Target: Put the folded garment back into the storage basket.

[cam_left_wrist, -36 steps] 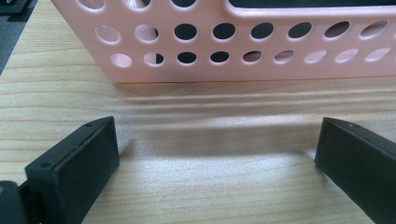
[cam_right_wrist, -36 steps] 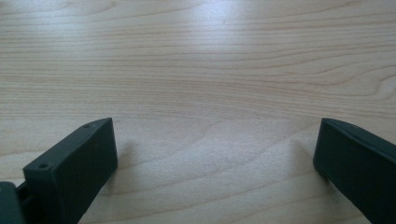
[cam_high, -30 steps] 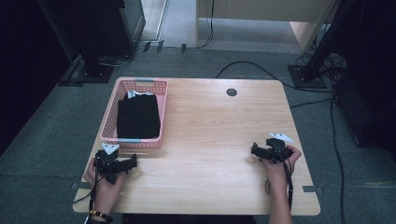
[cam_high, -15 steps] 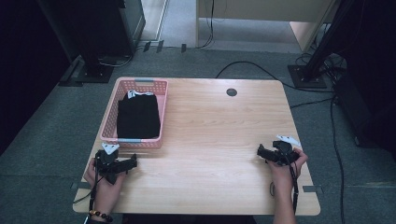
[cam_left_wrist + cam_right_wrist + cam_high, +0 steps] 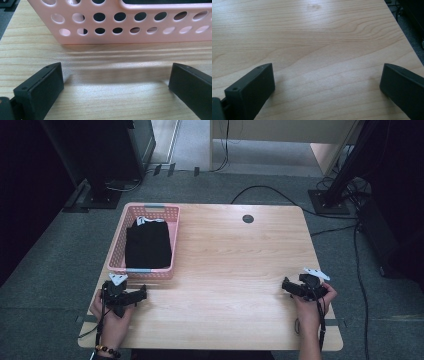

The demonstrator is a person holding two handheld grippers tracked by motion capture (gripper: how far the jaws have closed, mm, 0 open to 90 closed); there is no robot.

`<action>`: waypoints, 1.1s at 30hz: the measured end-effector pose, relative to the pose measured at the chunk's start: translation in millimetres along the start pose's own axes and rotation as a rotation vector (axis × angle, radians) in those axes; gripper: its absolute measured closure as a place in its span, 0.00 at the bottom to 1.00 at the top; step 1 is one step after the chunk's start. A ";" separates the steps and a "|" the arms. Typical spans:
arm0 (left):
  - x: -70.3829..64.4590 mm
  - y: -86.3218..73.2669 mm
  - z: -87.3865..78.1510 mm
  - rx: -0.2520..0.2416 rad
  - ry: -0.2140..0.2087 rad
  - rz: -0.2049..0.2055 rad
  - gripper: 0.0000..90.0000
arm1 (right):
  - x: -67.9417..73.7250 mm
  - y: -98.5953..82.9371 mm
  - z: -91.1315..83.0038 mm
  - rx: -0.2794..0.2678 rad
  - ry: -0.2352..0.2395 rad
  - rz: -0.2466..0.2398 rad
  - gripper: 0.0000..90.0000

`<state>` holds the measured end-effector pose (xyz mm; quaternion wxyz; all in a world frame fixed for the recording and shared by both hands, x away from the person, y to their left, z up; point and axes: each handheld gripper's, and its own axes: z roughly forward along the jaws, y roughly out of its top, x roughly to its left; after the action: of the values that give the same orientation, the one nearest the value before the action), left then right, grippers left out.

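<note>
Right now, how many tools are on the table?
2: the left tool just in front of the pink basket, the right tool near the table's right edge. Both open.

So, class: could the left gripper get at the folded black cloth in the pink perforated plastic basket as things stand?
Probably yes: the left gripper is open just outside the pink basket, whose top is open above the black cloth; only the near wall intervenes.
</note>
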<state>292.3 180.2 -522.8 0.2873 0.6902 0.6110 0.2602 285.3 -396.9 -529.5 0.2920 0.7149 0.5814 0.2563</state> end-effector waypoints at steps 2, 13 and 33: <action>0.0 0.0 0.0 0.000 0.000 0.000 0.00 | -2.8 -0.7 -0.8 0.001 -0.004 -0.001 0.00; 0.0 0.0 0.0 0.000 0.000 0.000 0.00 | -16.8 -5.5 -6.0 -0.001 -0.008 0.005 0.00; 0.0 0.0 0.0 0.000 0.000 0.000 0.00 | -28.3 -13.3 -14.2 0.000 -0.022 0.017 0.00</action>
<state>292.3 180.2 -522.8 0.2873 0.6902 0.6110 0.2602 260.8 -420.9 -529.9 0.2963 0.7225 0.5721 0.2510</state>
